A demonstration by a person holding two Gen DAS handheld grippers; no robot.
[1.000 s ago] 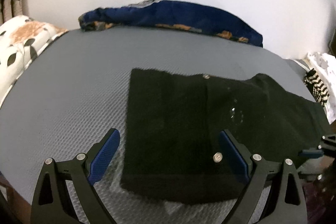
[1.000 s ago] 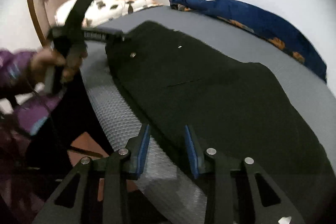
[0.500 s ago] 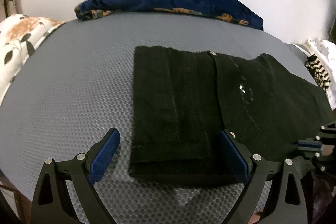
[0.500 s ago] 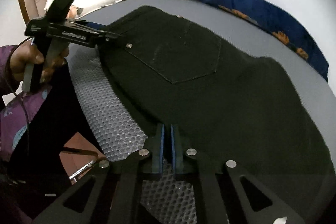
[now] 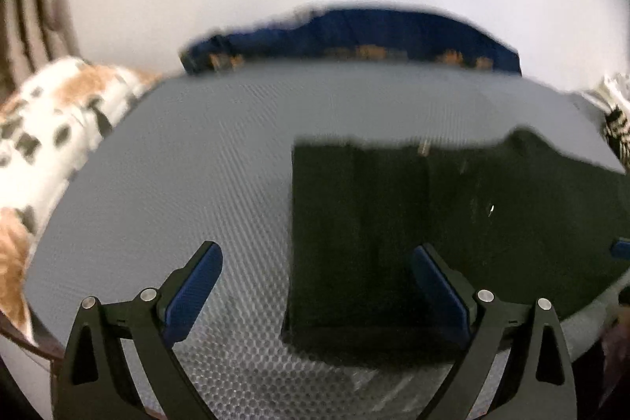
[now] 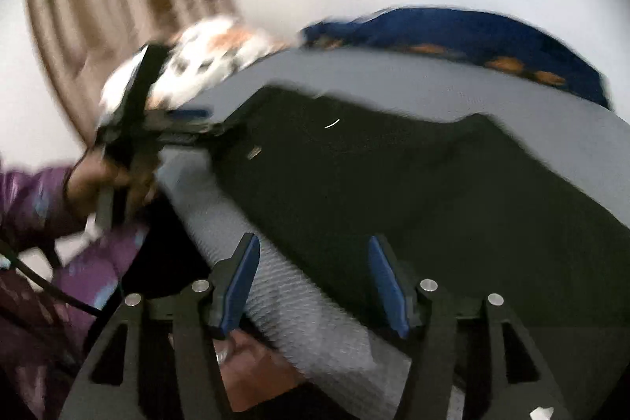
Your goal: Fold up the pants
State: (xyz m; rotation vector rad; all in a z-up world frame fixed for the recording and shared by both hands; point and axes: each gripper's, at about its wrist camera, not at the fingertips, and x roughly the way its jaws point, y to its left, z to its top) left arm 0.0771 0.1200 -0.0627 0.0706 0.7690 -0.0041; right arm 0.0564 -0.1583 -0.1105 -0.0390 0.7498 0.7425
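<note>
Right gripper (image 6: 315,286) with jaws opening, over the near edge of black pants (image 6: 393,184) lying flat on a grey mat (image 6: 299,286).
Nothing sits between its blue pads. The left gripper (image 5: 315,290), spread wide and empty, hovers at the pants' folded end. A blue cloth (image 5: 354,38) lies behind.

pants (image 5: 413,223) on mat (image 5: 177,164) | blanket (image 5: 354,38) behind | pillow (image 5: 51,113) left of mat
</note>
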